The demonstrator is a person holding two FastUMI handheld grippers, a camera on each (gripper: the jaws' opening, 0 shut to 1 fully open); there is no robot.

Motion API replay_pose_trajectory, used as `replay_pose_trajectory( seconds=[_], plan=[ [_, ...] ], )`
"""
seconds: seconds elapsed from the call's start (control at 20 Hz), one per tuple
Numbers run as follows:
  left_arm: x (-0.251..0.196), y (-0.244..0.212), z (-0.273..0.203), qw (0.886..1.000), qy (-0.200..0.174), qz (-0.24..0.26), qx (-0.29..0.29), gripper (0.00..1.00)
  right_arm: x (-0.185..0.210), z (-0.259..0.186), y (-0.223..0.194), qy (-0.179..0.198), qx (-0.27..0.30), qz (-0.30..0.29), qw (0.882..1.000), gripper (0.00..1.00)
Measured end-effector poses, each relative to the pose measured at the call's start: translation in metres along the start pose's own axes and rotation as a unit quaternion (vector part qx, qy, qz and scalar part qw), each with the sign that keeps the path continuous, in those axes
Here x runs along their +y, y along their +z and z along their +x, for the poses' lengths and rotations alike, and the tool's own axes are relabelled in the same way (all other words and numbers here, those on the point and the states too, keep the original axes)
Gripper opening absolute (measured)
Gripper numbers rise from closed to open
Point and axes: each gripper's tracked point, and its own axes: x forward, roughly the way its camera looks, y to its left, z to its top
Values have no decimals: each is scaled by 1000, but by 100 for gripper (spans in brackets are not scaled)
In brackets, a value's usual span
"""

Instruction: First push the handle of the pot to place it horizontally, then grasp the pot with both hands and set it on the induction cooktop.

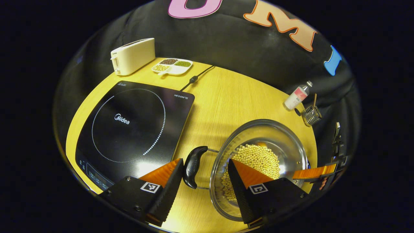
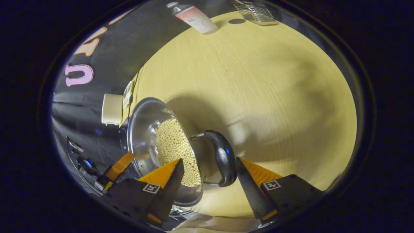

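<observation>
While the pot (image 1: 258,161) sits on the counter (image 1: 226,97) right of the cooktop (image 1: 129,126), each handle is bracketed by an open claw: the left claw (image 1: 205,176) around the near handle (image 1: 193,166), the right claw (image 2: 210,174) around the opposite handle (image 2: 223,158). Neither handle is yet pinched.

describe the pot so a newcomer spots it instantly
On the round yellow table, right of the black induction cooktop, sits the steel pot. It alone holds pale beans, with black side handles; left gripper straddles one.
</observation>
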Motion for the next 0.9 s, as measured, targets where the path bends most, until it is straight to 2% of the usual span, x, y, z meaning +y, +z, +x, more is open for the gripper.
replay_pose_trajectory(
  seconds=[0.05,0.1,0.15,0.25,0.3,0.35,0.45,0.5,0.6,0.65,0.7,0.75,0.8,0.85,0.9],
  plan=[
    [0,-1,4,1000,1,0,4,85,-2,2,2,-1,0,1,1000,88],
    [0,-3,8,1000,1,2,13,85,-4,3,2,-4,1,3,1000,98],
    [2,-6,12,1000,4,7,22,84,-8,4,4,-9,1,6,1000,82],
    [6,-9,19,999,11,23,35,85,-13,9,7,-18,0,10,1000,82],
    [6,-10,23,999,10,30,42,77,-15,11,8,-21,-1,11,1000,81],
    [7,-12,26,998,9,34,47,74,-12,13,9,-15,2,15,1000,80],
    [8,-13,29,997,6,46,55,76,-13,22,8,-17,9,17,1000,69],
    [7,-12,30,997,3,53,56,74,-5,23,7,-4,11,23,1000,69],
    [6,-14,30,996,2,62,59,74,-6,24,7,-9,13,23,1000,53],
    [5,-13,28,997,0,57,59,70,-7,25,8,-12,10,22,1000,54],
    [3,-14,28,997,0,47,61,69,-9,24,9,-20,5,22,1000,59],
    [2,-17,27,997,-1,43,64,66,-11,23,13,-32,-3,23,999,51],
    [0,-18,26,997,-2,42,65,65,-15,20,13,-46,-8,27,999,51],
    [-2,-18,26,997,0,47,63,66,-19,16,14,-57,-13,28,998,59],
    [-7,-18,22,997,4,57,58,65,-25,11,12,-63,-16,28,997,58]
  ],
)
